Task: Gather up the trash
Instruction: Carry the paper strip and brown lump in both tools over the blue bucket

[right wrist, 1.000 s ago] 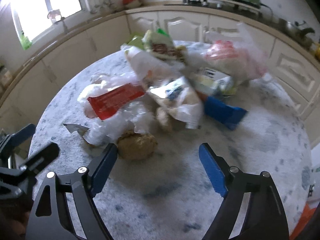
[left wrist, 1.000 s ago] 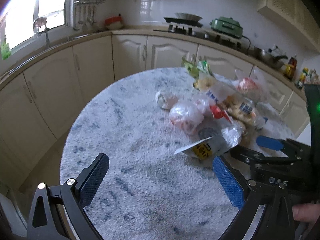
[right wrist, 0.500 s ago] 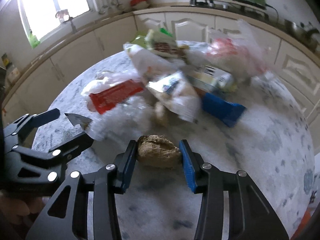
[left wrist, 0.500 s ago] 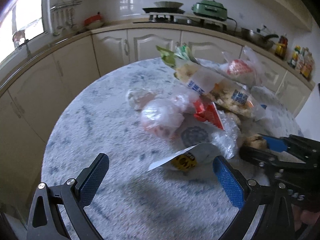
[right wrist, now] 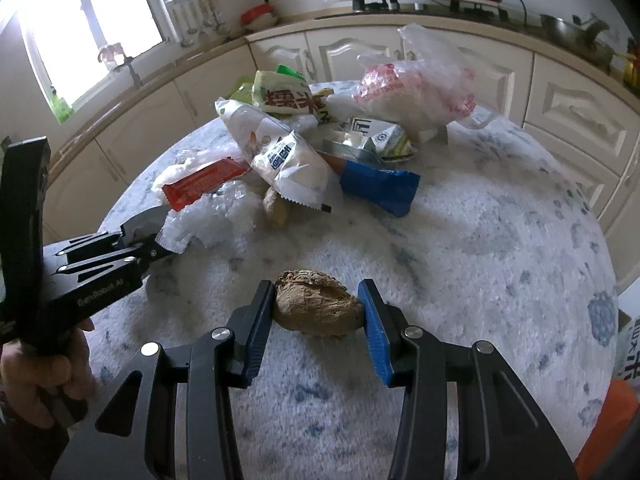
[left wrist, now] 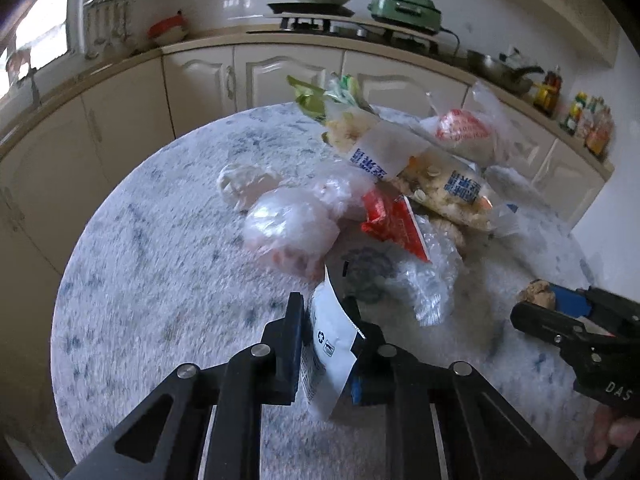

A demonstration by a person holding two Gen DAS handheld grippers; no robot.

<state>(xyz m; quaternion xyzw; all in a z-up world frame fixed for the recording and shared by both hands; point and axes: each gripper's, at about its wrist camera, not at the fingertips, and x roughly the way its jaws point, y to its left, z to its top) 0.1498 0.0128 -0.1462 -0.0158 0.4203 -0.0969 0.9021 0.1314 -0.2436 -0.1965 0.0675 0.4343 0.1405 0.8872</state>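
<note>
The round table is still carrying most of the trash pile; you're only getting started; your right gripper is pinching a brown lump just above the tabletop; your left gripper is closing, its jaws clamping a white wrapper at the pile's near edge.

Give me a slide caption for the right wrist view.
Right gripper clamps a brown lump above the table.
</note>
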